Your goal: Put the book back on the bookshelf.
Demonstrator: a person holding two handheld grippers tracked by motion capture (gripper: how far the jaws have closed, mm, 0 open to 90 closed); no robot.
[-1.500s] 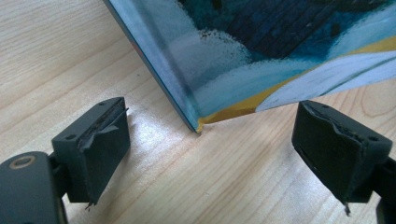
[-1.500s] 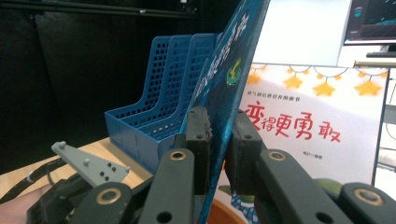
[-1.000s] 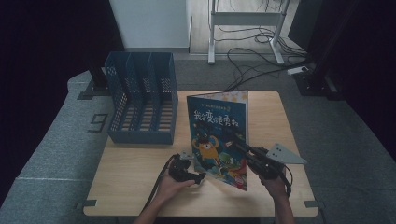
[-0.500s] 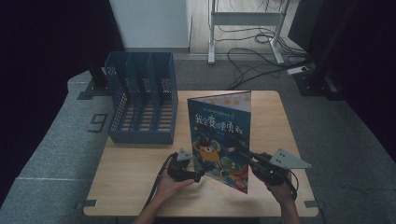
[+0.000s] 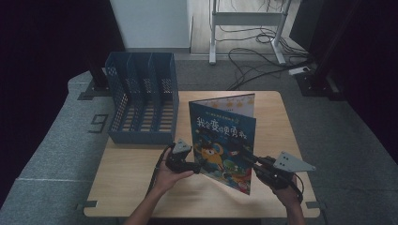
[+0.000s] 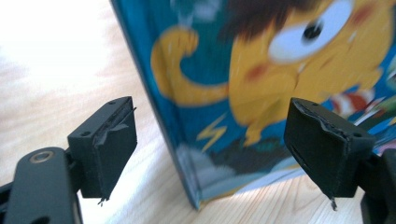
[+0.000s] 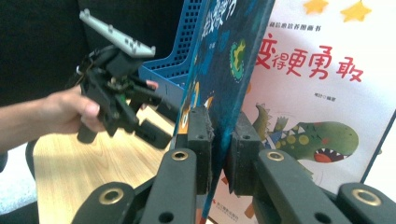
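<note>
Blue rack (image 5: 143, 96) stands far beyond my left gripper (image 5: 193, 167). That gripper's jaws are wide apart, have just been closing a little, and hold nothing; the book's (image 5: 224, 140) corner sits between them, not touched. My right gripper (image 5: 248, 157) is clamped tight on the book's cover, holding it upright on the table (image 5: 117, 187).

blue file rack (image 5: 143, 98), wooden table (image 5: 126, 183), floor cables (image 5: 256, 56)

Left tongs (image 5: 199, 168), held in a hand at lower centre-left, have jaws spread wide, just closing slightly. Right tongs (image 5: 244, 154), lower right, are clamped tight.
</note>
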